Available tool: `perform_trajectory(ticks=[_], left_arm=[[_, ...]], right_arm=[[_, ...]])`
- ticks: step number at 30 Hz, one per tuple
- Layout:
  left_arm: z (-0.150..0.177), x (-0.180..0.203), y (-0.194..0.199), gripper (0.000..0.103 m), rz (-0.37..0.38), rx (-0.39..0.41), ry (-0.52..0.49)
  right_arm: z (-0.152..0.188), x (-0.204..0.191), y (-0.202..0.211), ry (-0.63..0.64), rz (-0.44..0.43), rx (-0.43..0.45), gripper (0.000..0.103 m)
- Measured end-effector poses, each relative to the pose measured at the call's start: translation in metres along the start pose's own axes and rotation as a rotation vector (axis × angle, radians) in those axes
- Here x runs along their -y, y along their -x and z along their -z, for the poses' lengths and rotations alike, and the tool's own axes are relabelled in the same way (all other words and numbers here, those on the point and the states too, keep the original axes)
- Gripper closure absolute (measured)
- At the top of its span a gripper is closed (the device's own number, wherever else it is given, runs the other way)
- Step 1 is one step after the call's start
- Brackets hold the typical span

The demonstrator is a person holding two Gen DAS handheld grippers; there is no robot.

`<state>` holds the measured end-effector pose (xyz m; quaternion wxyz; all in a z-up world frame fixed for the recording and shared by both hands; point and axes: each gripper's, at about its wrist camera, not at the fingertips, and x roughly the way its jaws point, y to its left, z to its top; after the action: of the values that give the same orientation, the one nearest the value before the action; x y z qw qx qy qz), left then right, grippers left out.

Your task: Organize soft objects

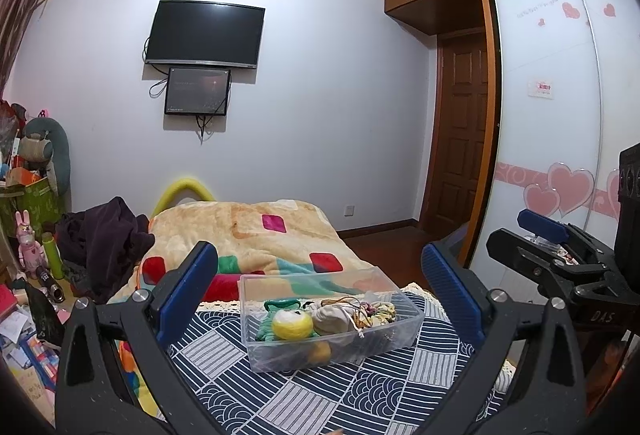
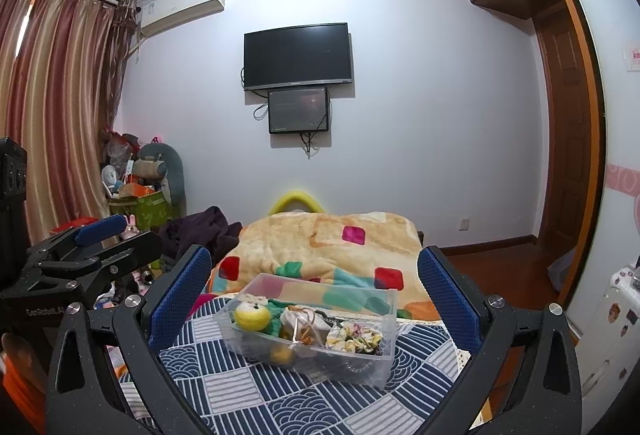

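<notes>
A clear plastic box (image 1: 388, 345) stands on a blue and white patterned cloth (image 1: 304, 395) on the bed; it also shows in the right wrist view (image 2: 372, 367). Inside lie a yellow yarn ball (image 1: 291, 325), a green knitted toy (image 1: 282, 305), a beige pouch (image 1: 332, 319) and a scrunchie (image 2: 352, 339). My left gripper (image 1: 320, 267) is open and empty, above and just short of the box. My right gripper (image 2: 314, 267) is open and empty, also short of the box. Each gripper shows at the edge of the other's view.
A beige blanket (image 1: 256, 231) with coloured squares covers the bed beyond the cloth. Dark clothing (image 1: 104, 239) lies at its left. Toys and boxes (image 1: 28, 195) crowd the floor at left. A wardrobe (image 1: 552, 115) and a wooden door (image 1: 460, 139) stand at right. A TV (image 1: 206, 33) hangs on the wall.
</notes>
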<state>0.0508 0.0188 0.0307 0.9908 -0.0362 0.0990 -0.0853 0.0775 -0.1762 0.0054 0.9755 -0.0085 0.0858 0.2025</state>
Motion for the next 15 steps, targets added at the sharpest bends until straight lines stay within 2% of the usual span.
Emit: perform_trajectory(ticks=[6, 15], left_arm=[[-0.0008, -0.0023, 0.0021, 0.000, 0.018, 0.006, 0.006], [-0.0001, -0.0017, 0.0011, 0.000, 0.008, -0.005, -0.004]], right_arm=[[-0.0014, 0.0028, 0.0000, -0.010, 0.001, -0.001, 0.000], [-0.0010, 0.0028, -0.0007, -0.002, -0.001, -0.011, 0.000]])
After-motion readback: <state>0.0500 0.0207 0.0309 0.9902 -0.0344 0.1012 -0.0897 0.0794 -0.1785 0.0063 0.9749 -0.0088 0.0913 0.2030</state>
